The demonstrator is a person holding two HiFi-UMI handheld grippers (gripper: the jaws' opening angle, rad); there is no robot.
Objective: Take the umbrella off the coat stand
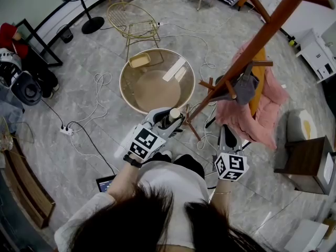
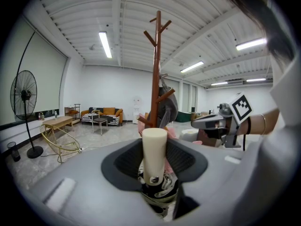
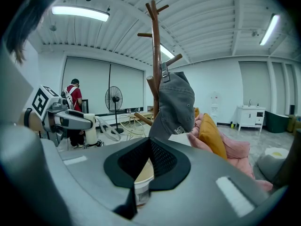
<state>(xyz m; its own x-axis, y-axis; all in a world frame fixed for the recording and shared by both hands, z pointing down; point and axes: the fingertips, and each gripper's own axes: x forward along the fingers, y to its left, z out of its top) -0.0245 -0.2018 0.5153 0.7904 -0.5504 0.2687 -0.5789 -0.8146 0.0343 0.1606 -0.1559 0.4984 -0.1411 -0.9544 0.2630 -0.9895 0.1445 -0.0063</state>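
The folded umbrella (image 1: 174,114) has a cream cylinder handle (image 2: 154,154) above black-and-white patterned fabric. My left gripper (image 1: 170,122) is shut on it, with the handle standing upright between the jaws (image 2: 154,171). The umbrella is clear of the brown wooden coat stand (image 1: 262,35), which rises just ahead (image 2: 156,69). My right gripper (image 1: 227,136) hangs to the right of the left one, near the stand's base. Its jaws (image 3: 143,173) stand slightly apart with nothing held. A grey cap (image 3: 176,102) and pink clothing (image 1: 268,109) hang on the stand.
A big round basket (image 1: 126,88) stands on the floor ahead, with a gold wire chair (image 1: 131,20) behind it. Cables (image 1: 100,93) and a power strip (image 1: 66,130) lie at the left. A dark wood side table (image 1: 304,161) is at the right, and a floor fan (image 1: 79,4) at the back left.
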